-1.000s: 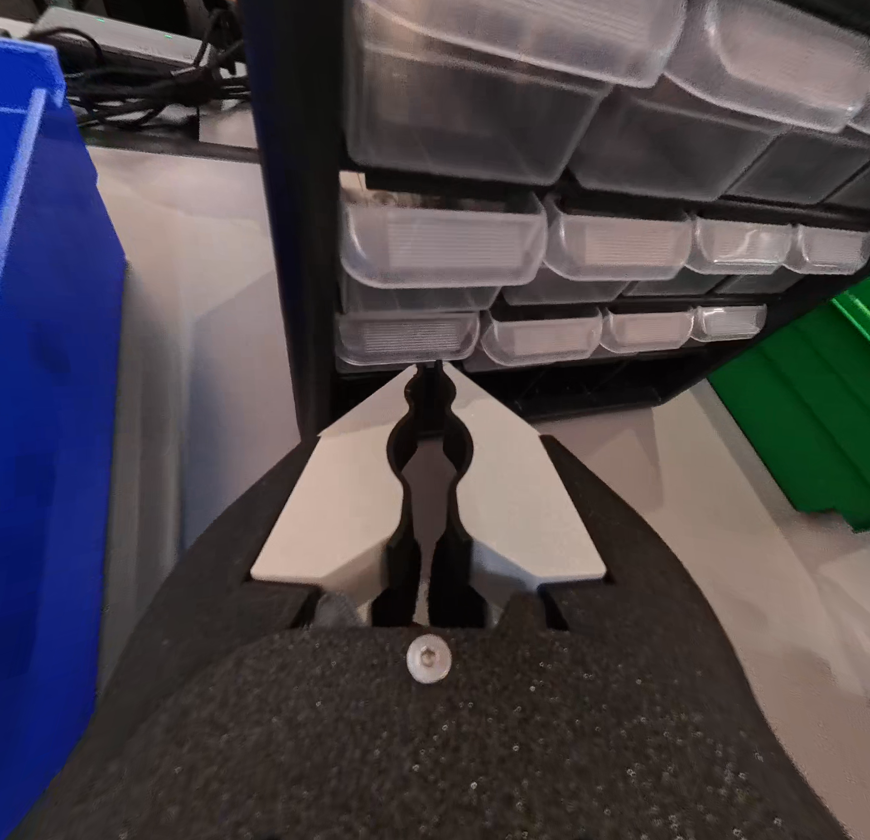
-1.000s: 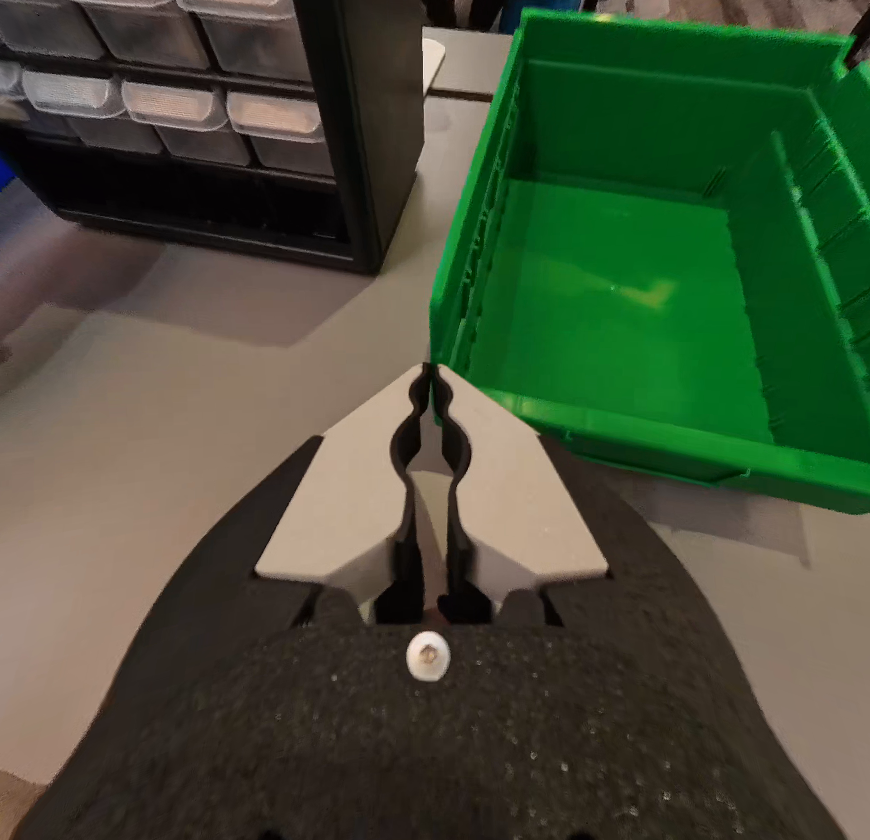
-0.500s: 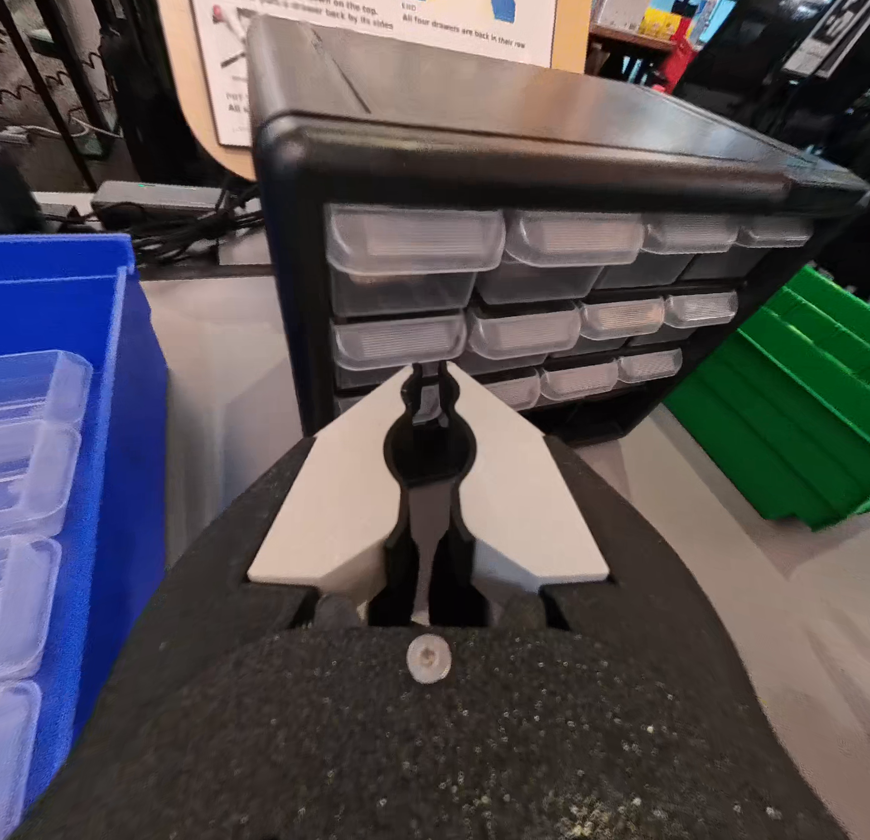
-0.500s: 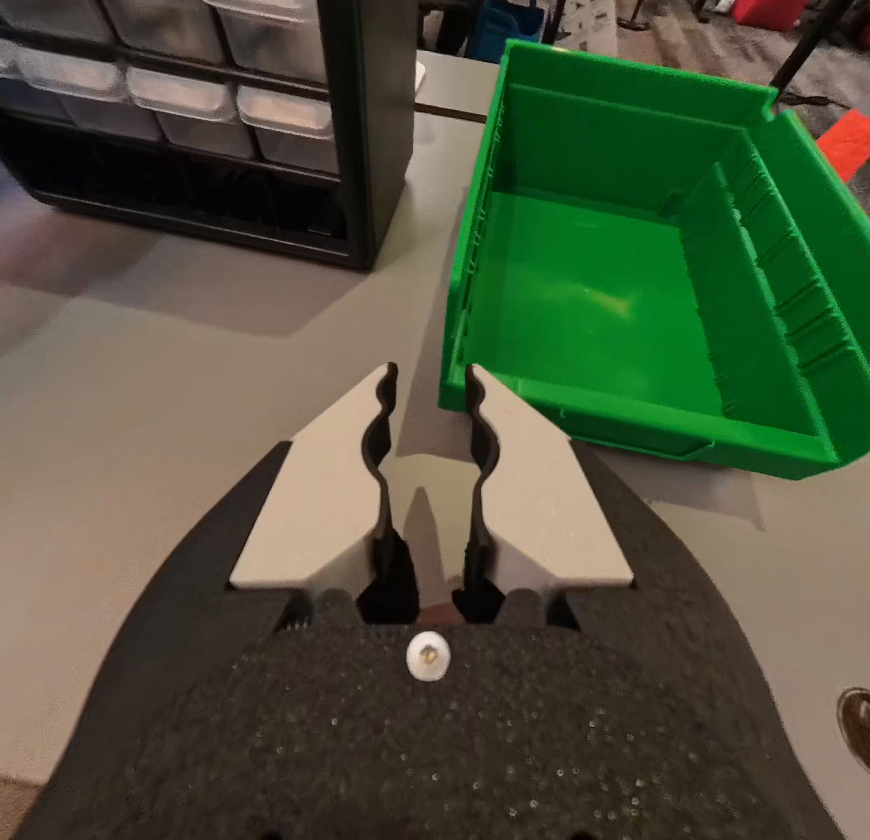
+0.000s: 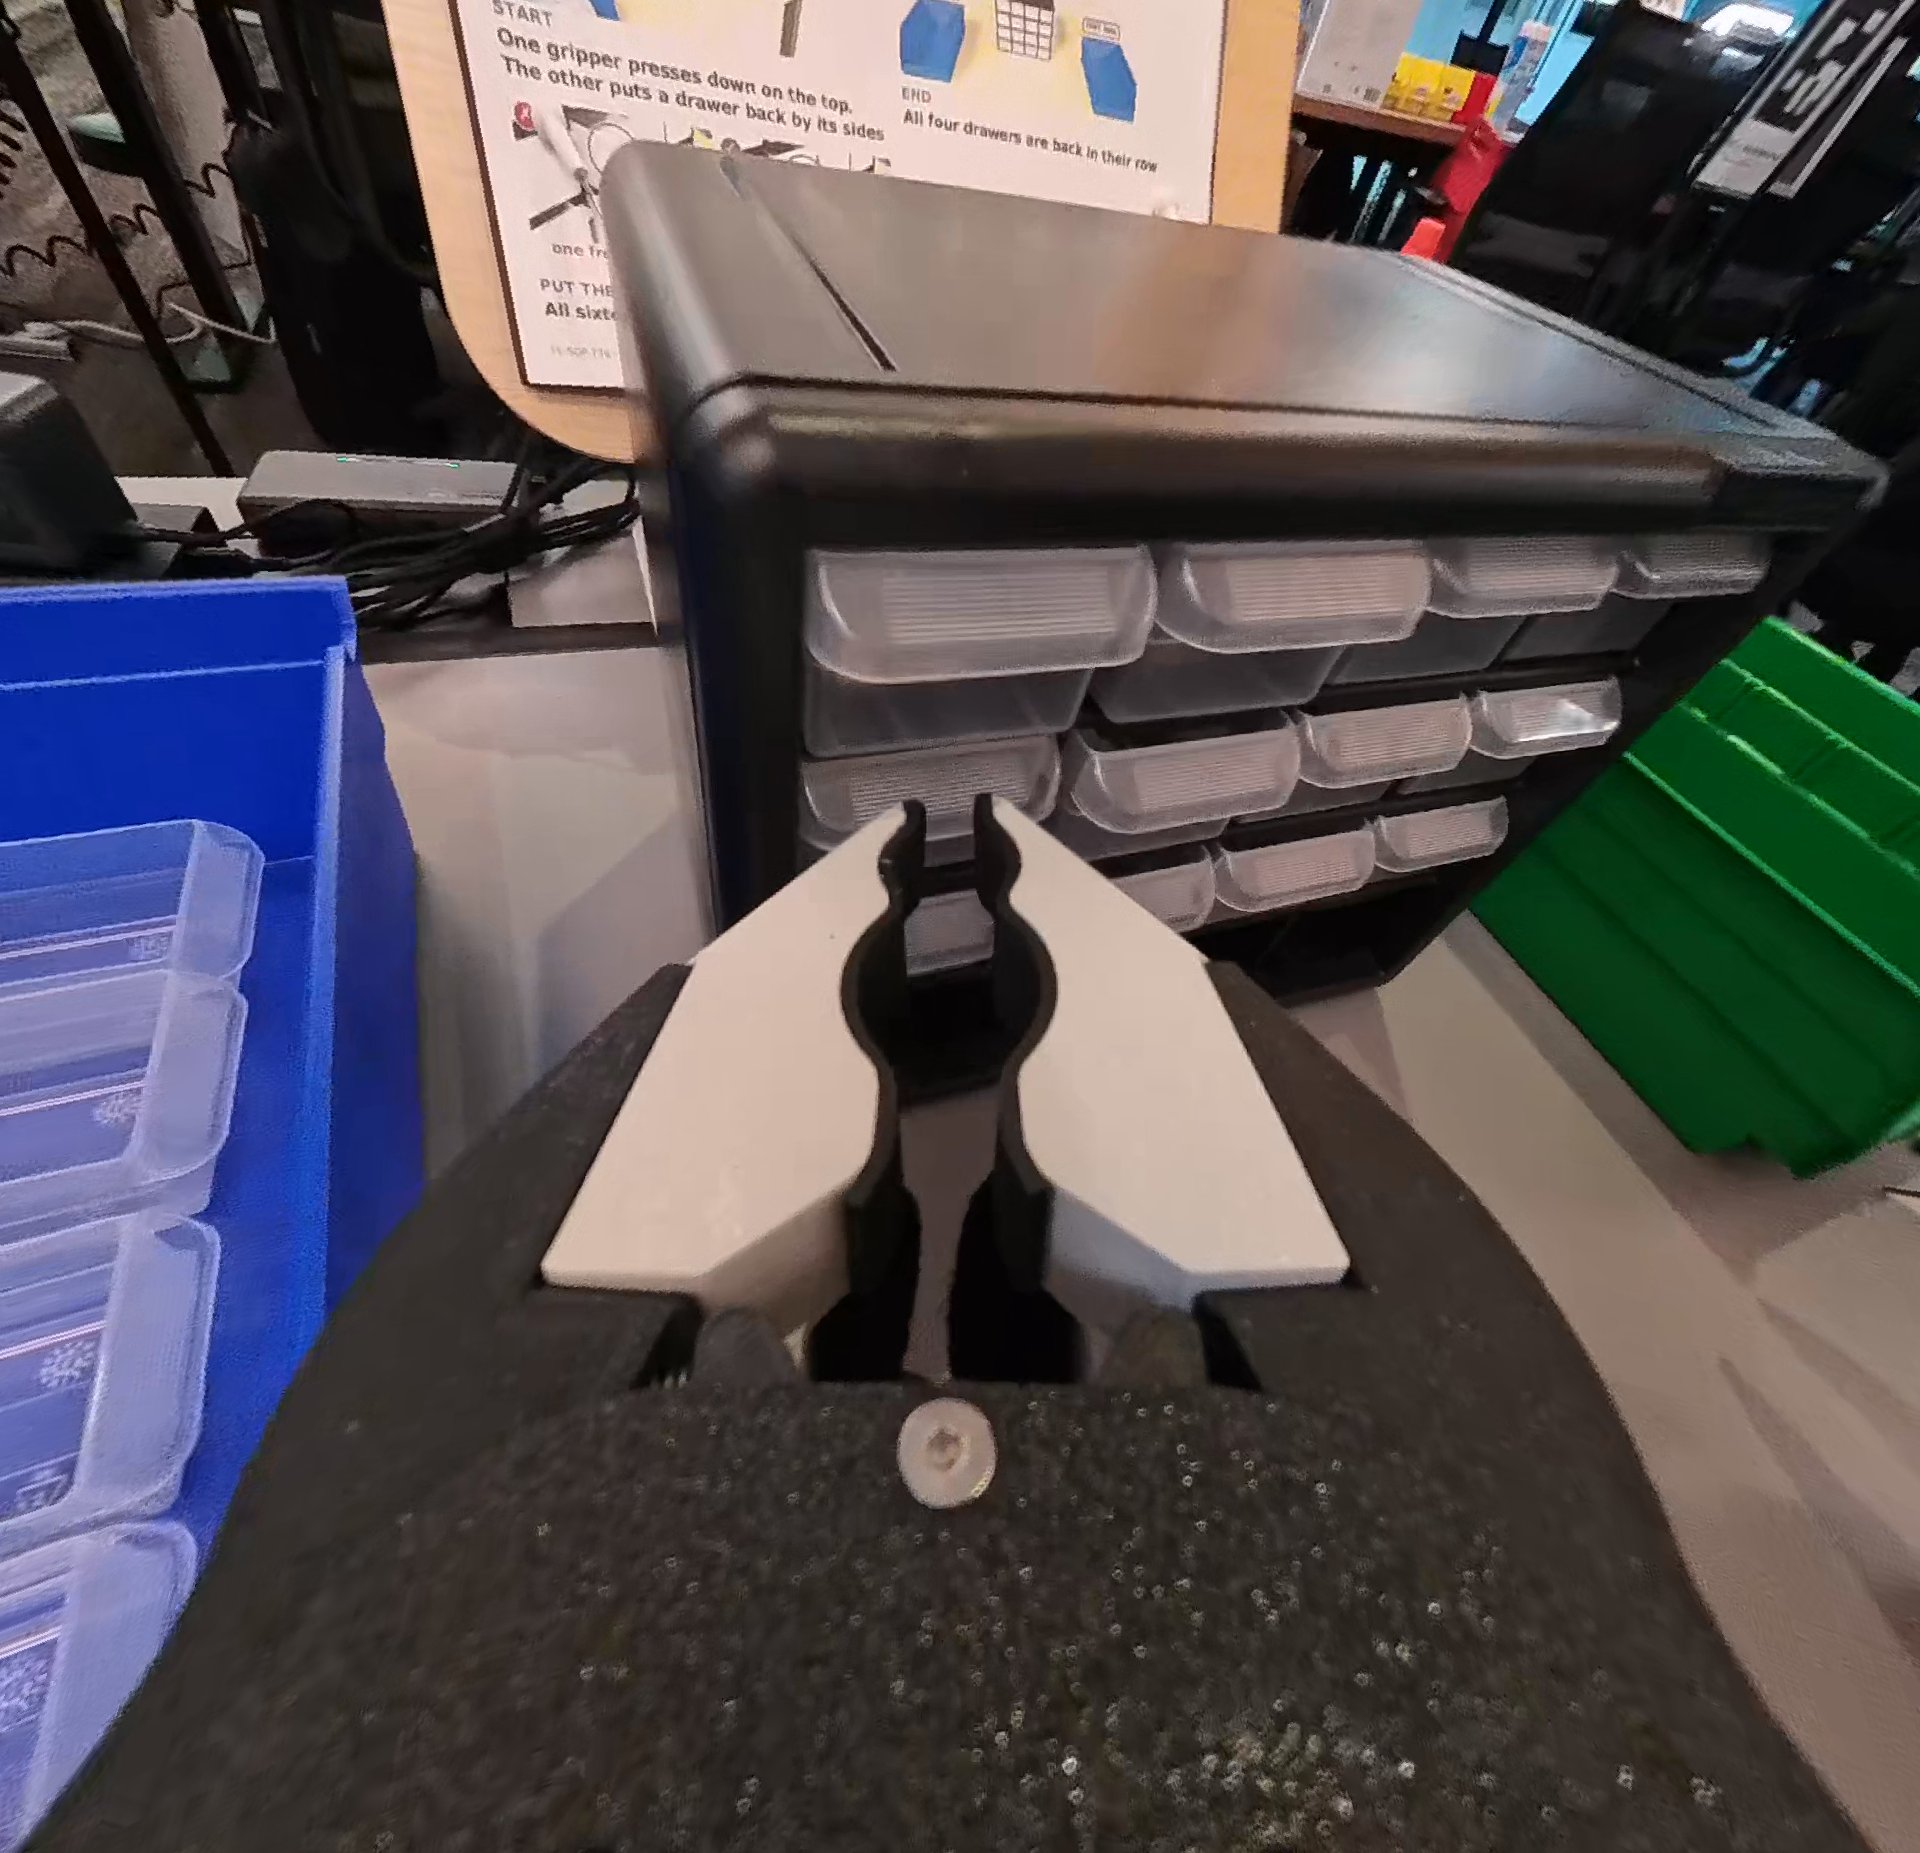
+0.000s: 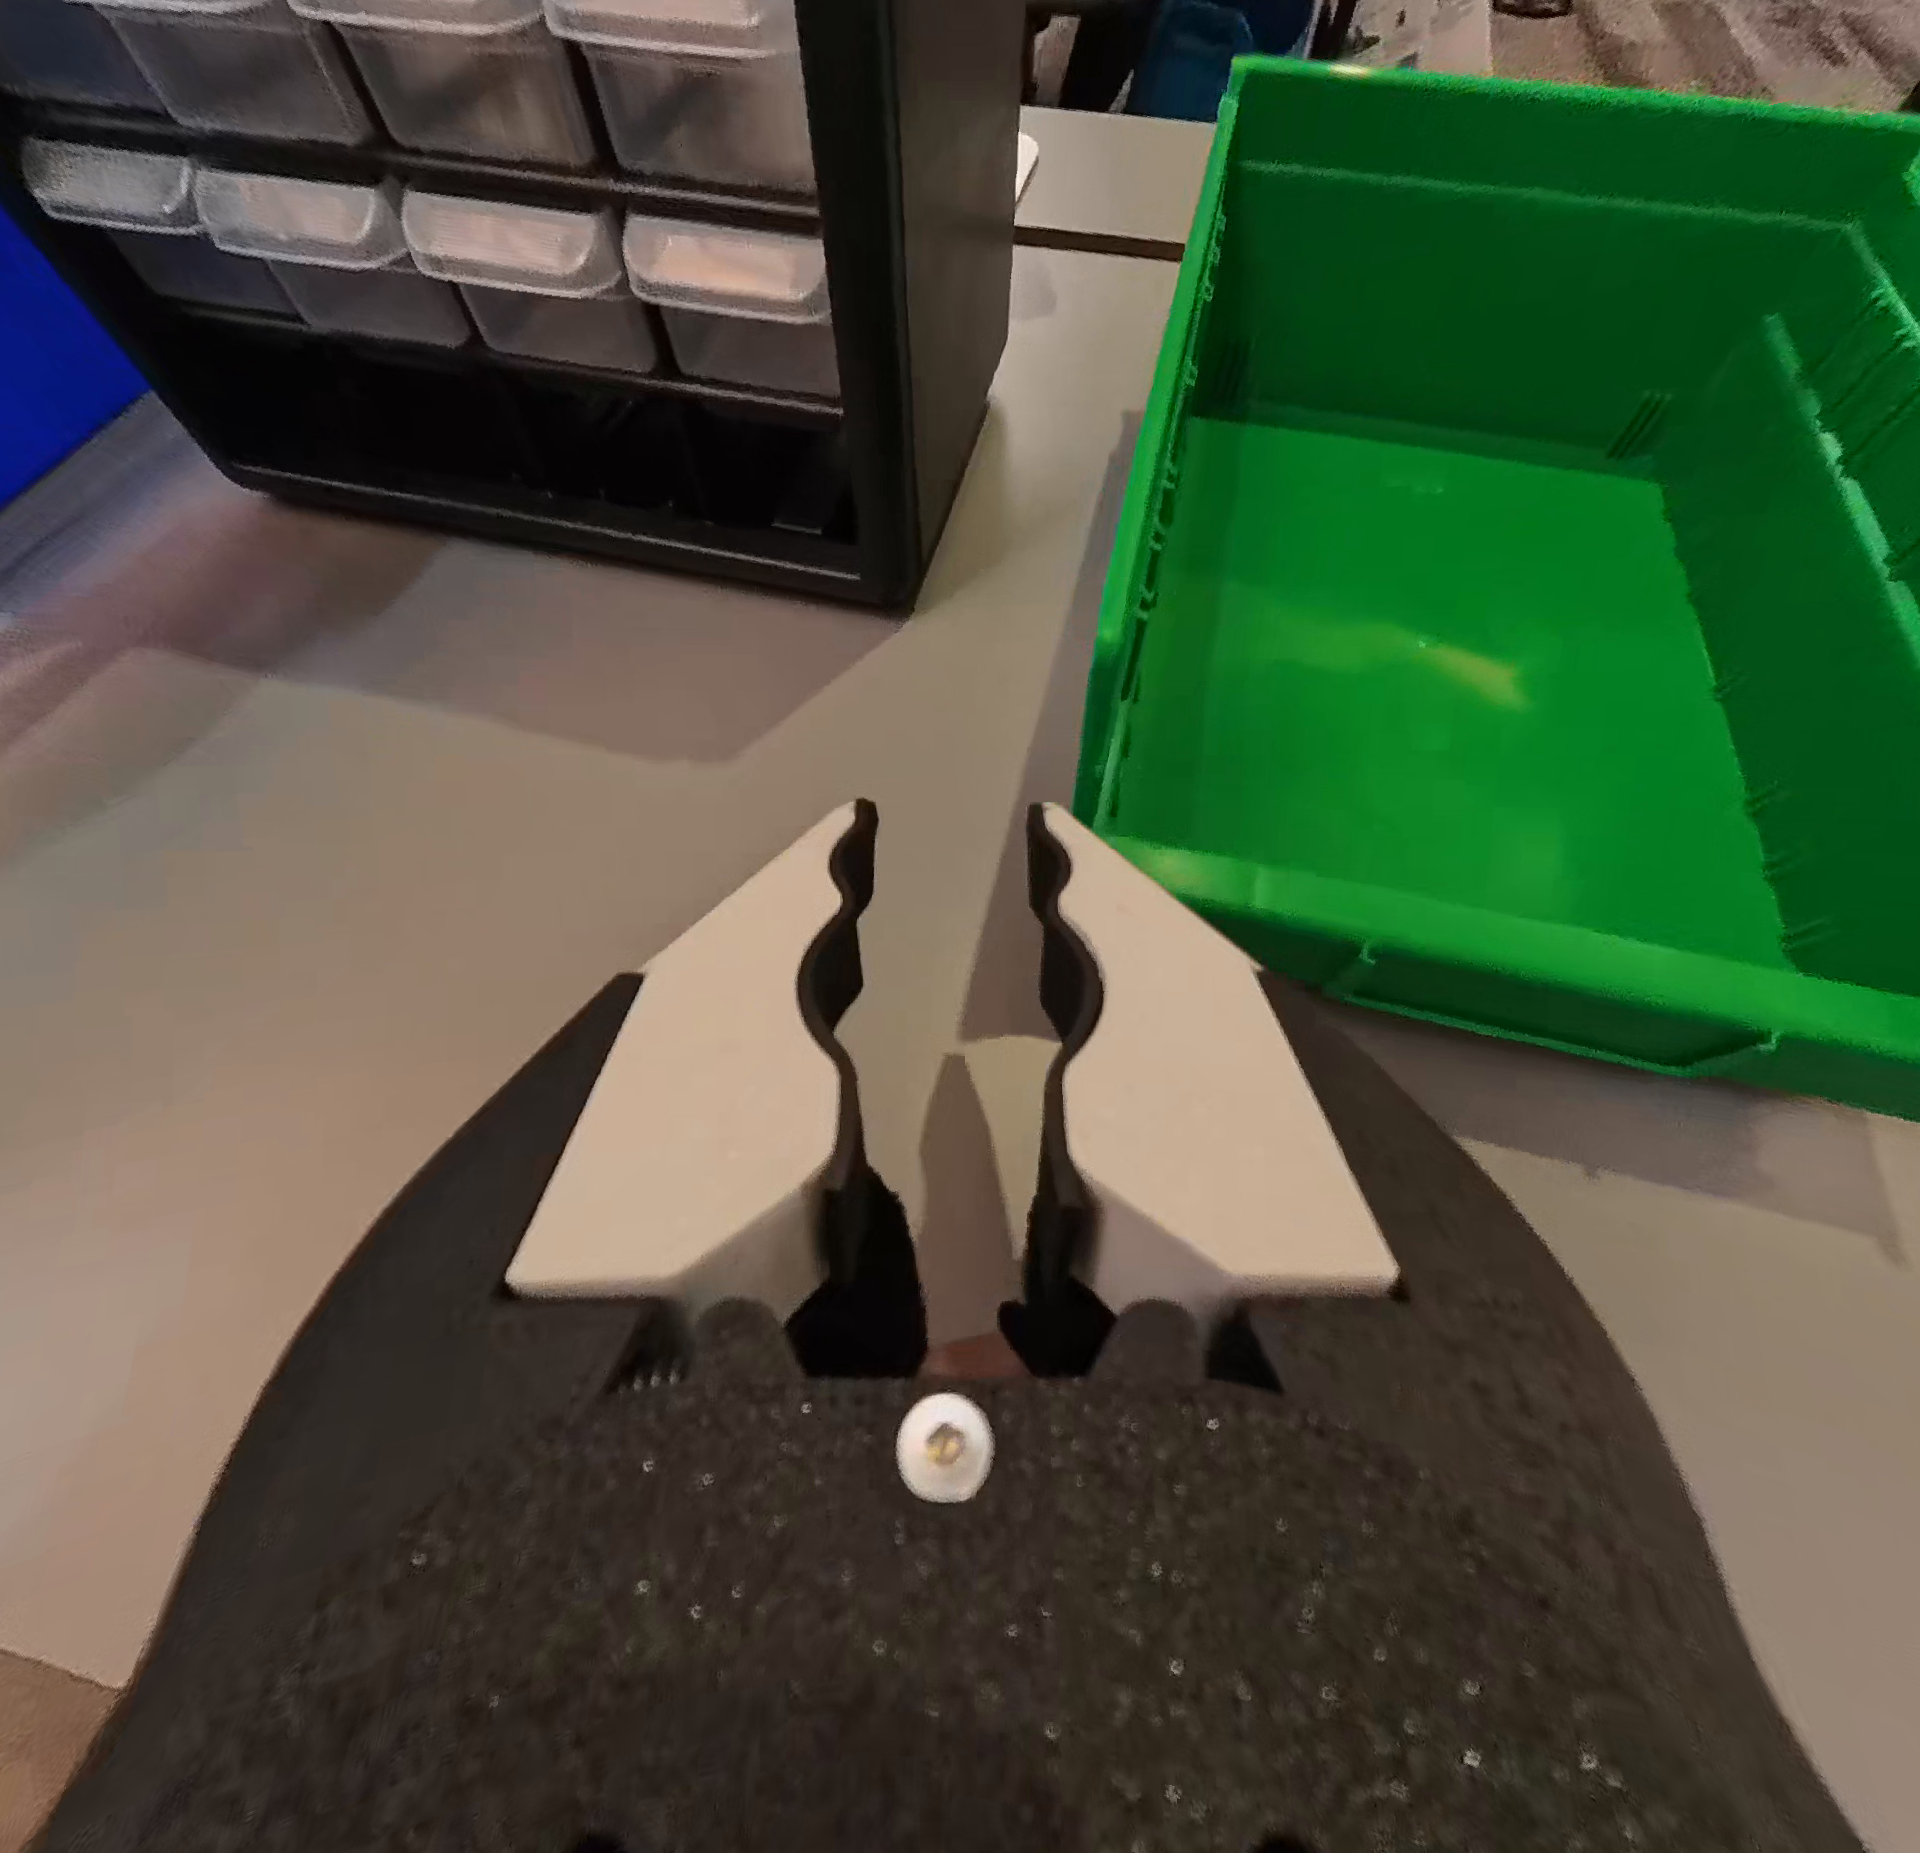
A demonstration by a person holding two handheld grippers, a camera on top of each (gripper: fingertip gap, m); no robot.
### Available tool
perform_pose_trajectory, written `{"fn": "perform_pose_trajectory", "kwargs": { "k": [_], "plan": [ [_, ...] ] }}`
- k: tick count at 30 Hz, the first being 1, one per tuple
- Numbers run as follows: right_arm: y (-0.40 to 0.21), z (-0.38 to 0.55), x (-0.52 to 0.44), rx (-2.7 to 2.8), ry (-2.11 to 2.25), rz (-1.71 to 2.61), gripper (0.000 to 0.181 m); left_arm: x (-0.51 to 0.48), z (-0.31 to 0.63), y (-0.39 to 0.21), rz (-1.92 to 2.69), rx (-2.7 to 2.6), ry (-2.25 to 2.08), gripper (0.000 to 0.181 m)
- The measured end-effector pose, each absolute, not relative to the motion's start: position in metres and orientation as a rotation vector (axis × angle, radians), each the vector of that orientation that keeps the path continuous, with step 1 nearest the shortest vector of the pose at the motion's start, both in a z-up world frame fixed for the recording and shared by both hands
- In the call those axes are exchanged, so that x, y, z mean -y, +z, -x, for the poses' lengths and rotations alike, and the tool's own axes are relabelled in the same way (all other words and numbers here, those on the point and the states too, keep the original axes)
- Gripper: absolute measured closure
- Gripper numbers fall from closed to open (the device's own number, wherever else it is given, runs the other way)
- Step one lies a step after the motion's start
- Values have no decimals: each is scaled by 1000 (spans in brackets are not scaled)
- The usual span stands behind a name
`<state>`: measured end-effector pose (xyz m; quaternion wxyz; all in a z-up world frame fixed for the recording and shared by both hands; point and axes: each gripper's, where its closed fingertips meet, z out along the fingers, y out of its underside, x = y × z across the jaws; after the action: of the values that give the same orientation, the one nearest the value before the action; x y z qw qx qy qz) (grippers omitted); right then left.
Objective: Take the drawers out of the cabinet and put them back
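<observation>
The black cabinet (image 5: pixel 1143 349) stands on the grey table with three rows of clear drawers (image 5: pixel 977 608) in place; its bottom row (image 6: pixel 520 463) is dark and empty. Several clear drawers (image 5: pixel 104 1076) lie in the blue bin (image 5: pixel 177 640) at the left. My left gripper (image 5: pixel 948 821) is held in front of the cabinet's left column, a short way back. Its jaws are parted by a narrow gap and hold nothing. My right gripper (image 6: pixel 951 816) is open and empty above the table, in front of the cabinet's right corner (image 6: pixel 935 349).
An empty green bin (image 6: pixel 1455 910) sits right of the cabinet; it also shows in the left wrist view (image 5: pixel 1714 920). A poster board (image 5: pixel 831 37) and cables (image 5: pixel 416 546) are behind the cabinet. Bare table (image 6: pixel 312 868) lies in front of the cabinet.
My left gripper has pulled back and risen from close against the lower drawers, its jaws parting slightly. My right gripper has gone from shut to open.
</observation>
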<state>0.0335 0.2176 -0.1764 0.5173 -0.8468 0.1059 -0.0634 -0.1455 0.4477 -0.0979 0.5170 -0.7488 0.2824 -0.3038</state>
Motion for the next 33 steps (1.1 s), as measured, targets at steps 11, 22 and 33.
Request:
{"fn": "perform_pose_trajectory", "kwargs": {
  "k": [11, 22, 33],
  "plan": [
    [-145, 32, -205, -139, 33, 1943, 147, -382, 188, -107, 1876, -701, -870, 157],
    [-179, 98, -205, 110, 214, 2024, 134, -293, 268, -160, 2028, -800, -956, 143],
    [-185, 119, -212, 134, 263, 2050, 133, -301, 284, -170, 2101, -720, -950, 141]
  ]
}}
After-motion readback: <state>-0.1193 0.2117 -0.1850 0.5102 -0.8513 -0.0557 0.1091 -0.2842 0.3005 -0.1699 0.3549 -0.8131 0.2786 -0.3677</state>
